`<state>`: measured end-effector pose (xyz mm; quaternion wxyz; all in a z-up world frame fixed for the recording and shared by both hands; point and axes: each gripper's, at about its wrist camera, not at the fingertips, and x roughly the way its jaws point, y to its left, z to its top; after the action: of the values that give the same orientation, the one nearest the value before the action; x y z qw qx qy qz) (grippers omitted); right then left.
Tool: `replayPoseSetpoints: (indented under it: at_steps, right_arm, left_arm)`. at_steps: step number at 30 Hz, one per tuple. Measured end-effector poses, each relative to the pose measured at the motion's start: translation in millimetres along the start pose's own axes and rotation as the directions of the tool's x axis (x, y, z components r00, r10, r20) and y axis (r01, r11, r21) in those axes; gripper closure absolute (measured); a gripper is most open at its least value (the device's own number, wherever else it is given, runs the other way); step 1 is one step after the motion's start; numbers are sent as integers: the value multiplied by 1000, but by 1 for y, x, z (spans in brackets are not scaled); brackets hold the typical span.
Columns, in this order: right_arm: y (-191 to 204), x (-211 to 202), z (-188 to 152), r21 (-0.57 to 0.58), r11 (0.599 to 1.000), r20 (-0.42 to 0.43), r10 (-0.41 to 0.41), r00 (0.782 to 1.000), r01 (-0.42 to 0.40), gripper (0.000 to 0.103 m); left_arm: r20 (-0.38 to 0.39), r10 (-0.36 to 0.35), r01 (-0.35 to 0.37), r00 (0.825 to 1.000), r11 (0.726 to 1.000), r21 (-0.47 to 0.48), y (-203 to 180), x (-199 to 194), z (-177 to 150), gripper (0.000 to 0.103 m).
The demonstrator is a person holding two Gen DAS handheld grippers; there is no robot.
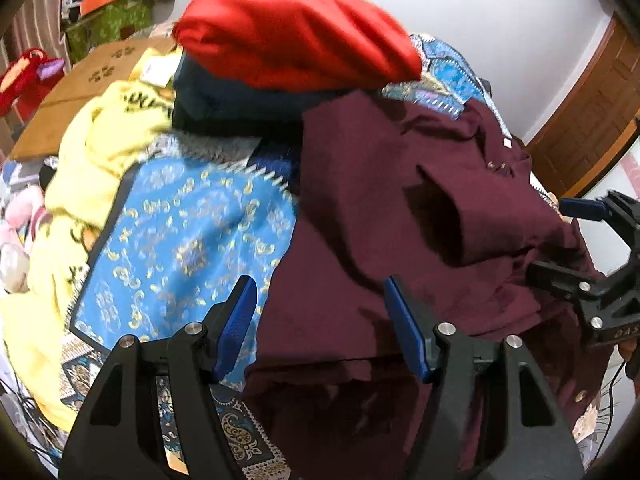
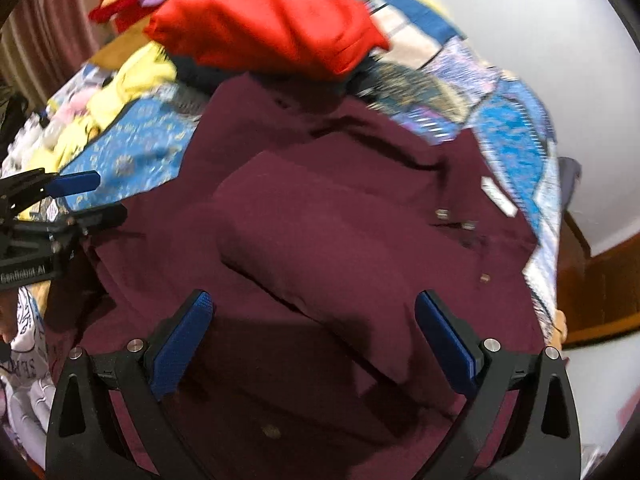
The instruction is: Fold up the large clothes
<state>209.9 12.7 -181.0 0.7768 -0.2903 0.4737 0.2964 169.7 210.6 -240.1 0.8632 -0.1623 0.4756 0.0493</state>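
Note:
A large maroon shirt [image 1: 400,216] lies spread on a blue patterned bedspread [image 1: 188,236], with one sleeve folded across its body [image 2: 320,240]. My left gripper [image 1: 320,300] is open and empty, hovering over the shirt's left edge where it meets the bedspread. My right gripper [image 2: 314,316] is open and empty above the folded sleeve. The right gripper also shows at the right of the left wrist view [image 1: 560,240]. The left gripper shows at the left of the right wrist view [image 2: 100,196].
A folded red garment [image 1: 296,28] sits on a dark blue one [image 1: 224,96] at the back of the bed. A yellow garment [image 1: 100,152] lies at the left. A cardboard box [image 1: 92,76], a wooden door [image 1: 592,108] and a white wall stand beyond.

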Motion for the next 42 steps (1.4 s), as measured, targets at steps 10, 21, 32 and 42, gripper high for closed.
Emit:
replayPoseSetpoints:
  at_steps: [10,21,32,42]
  right_arm:
    - [-5,26,2,-43,998,-104,35,994,-40,53]
    - [-79,-56,3,208,978,188,-31,982,-9,81]
    - [-175,-125,-45,489,869,390,-143,909,-73,83]
    - [-202,-54,-126,620,783,183,-83,980,-50,83]
  left_arm:
    - [-57,-2,3,998,1000,11,-4,20,-11,38]
    - [-79,62,-57,995,997,56,-31,24,-17,38]
    - [-71,68,-60,995,991,120,-80,19,-14,38]
    - [-68,82,-74,994,992,107,-91,24,-17,38]
